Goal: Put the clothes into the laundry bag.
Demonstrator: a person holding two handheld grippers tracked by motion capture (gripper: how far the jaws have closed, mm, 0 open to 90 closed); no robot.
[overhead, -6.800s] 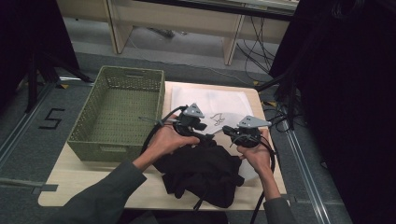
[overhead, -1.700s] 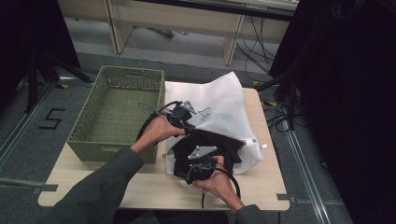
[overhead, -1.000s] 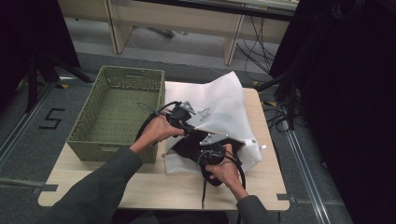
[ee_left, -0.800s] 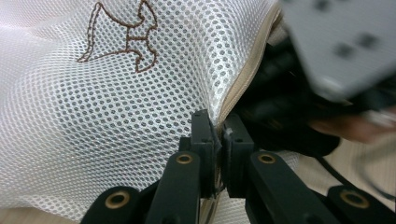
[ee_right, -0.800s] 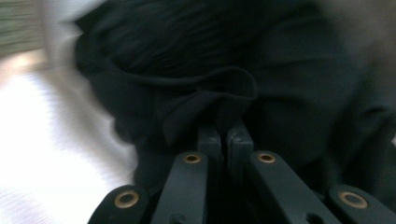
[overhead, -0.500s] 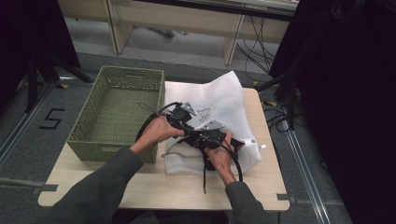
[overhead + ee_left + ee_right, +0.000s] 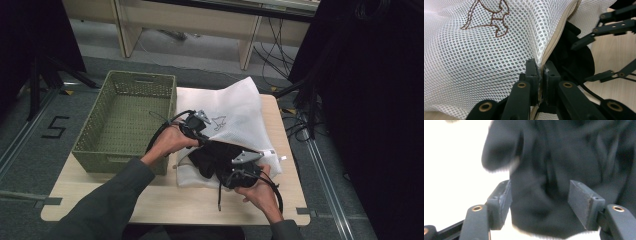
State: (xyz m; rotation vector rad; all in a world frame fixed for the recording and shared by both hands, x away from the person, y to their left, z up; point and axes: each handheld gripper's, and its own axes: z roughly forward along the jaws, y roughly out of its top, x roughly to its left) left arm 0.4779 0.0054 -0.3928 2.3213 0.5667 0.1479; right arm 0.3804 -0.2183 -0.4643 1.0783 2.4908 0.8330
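Observation:
A white mesh laundry bag with a brown stitched figure lies on the table, its mouth facing the person. My left gripper is shut on the bag's zip edge and holds the mouth up. A black garment sits in the opening, mostly inside the bag. My right gripper is at the mouth, and its jaws have just been opening. In the right gripper view the black garment lies between its pads, which stand apart from it. The right gripper's fingers also show beyond the garment.
A green woven basket stands on the table's left half, close beside the bag. Bare wooden table runs along the near edge. Dark cloth hangs at the right, and cables lie on the floor behind the table.
The right gripper pushed the black garment deeper into the bag, then let go and drew back toward the near edge with open jaws. The left gripper kept holding the bag's edge.

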